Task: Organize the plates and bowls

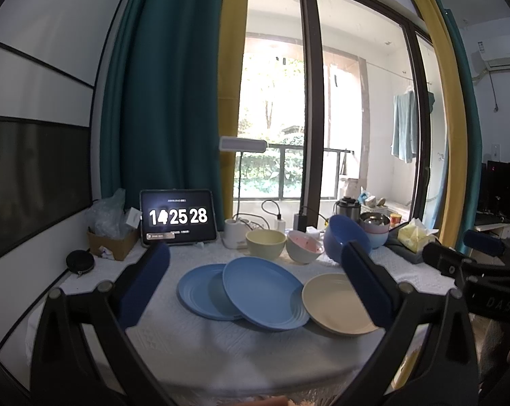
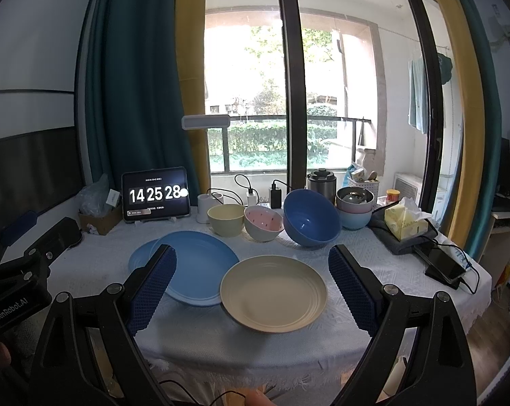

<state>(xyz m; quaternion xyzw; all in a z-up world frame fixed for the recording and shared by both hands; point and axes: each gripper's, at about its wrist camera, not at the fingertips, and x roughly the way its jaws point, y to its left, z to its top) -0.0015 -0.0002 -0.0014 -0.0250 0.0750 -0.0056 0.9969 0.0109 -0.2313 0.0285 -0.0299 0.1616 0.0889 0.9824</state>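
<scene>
Ahead and to the left of my right gripper (image 2: 251, 284), a tablet (image 2: 155, 193) propped at the far edge of the table shows a flip clock reading "14 25 28"; the small lines of text above and below the digits are too fine to read. From my left gripper (image 1: 255, 280) the same tablet (image 1: 178, 217) again stands ahead and to the left, its digits reading "25 28" clearly, the hour partly washed out by glare. Off my right gripper's left side, the body of the left gripper (image 2: 14, 308) carries the brand "GenRobot.AI". Off my left gripper's right side, the right gripper (image 1: 491, 301) bears faint letters that look like "DAS".
</scene>
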